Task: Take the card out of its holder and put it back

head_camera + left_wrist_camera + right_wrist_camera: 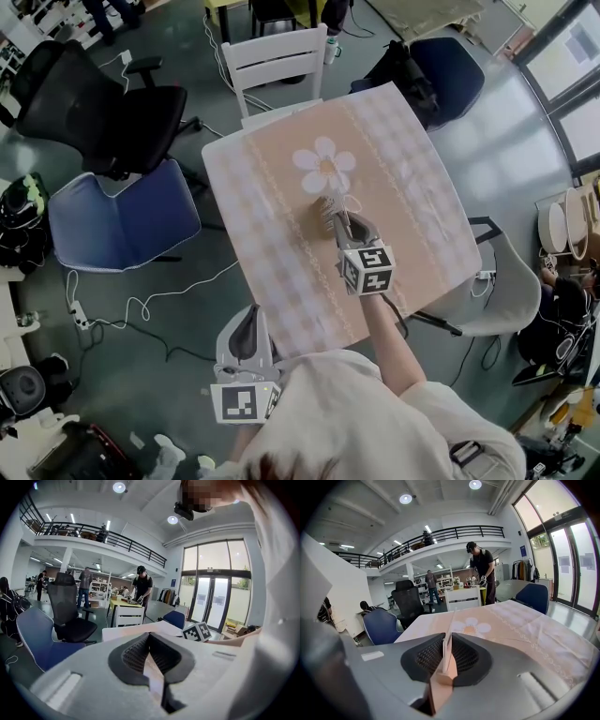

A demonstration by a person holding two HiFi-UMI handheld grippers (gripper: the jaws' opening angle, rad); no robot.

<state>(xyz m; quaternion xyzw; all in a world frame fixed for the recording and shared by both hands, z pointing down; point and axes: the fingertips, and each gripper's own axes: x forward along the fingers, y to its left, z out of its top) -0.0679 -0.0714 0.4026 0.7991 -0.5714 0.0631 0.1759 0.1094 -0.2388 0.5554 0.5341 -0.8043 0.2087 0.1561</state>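
Head view: a counter (281, 262) with a peach checked cloth and a white flower print (325, 169). The right hand-held gripper (330, 211) reaches to the flower's 6 o'clock. What its tips meet is too small to tell. The left hand-held gripper (249, 319) hangs off the counter's near edge, at 7 o'clock from the right.

Left gripper view: its jaws are drawn together, with nothing between them.

Right gripper view: the jaws are clamped on a thin pale card (448, 644), standing upright and edge-on. I cannot tell whether the peach shape (445, 674) beneath is the holder or bare cloth.

The step looks like drawing the card out. It would go best lifted straight toward 12 o'clock, along the card's own plane, gripped lightly to avoid bending.
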